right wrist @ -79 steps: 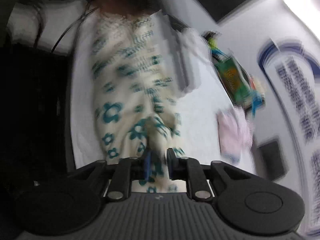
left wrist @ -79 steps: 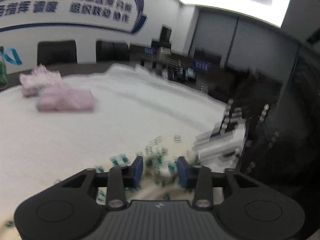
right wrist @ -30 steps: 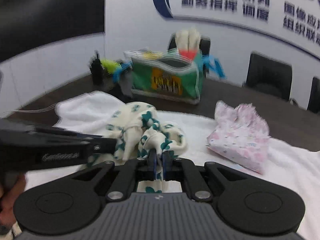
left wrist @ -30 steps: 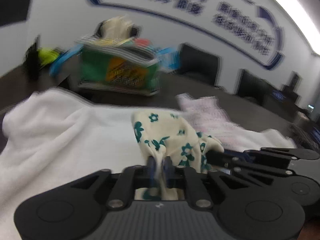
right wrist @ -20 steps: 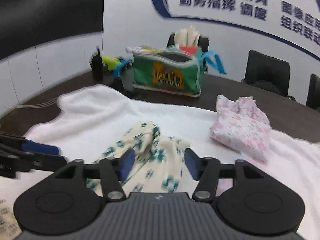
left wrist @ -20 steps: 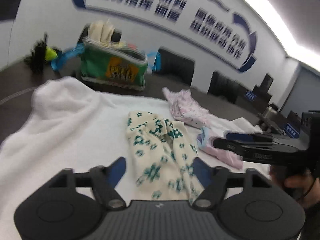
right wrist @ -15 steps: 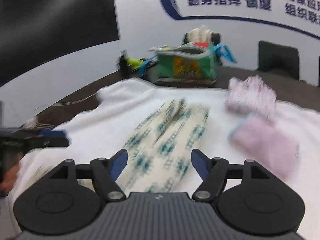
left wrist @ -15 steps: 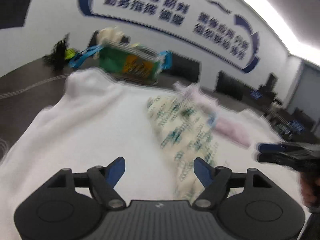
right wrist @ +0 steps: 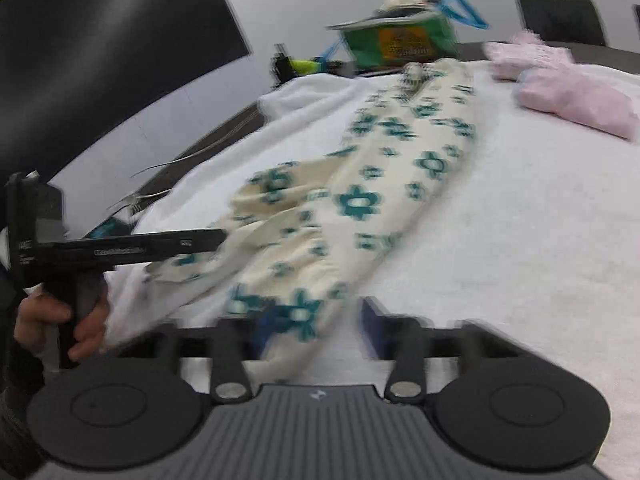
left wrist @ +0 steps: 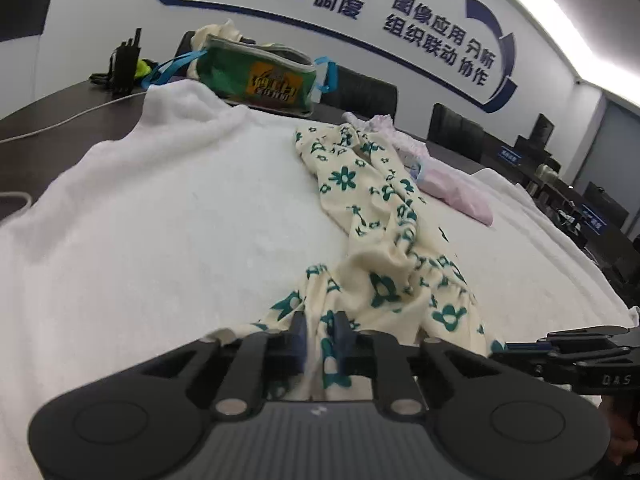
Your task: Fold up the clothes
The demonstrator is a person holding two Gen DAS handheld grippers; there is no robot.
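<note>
Because the floral garment (left wrist: 384, 216) is light and limp, I take it at the near hem, where it lies along the white towel (left wrist: 160, 220). My left gripper (left wrist: 320, 330) has just closed its jaws, pinching that hem. My right gripper (right wrist: 316, 328) has been closing; its jaws stand apart around the cloth.
</note>
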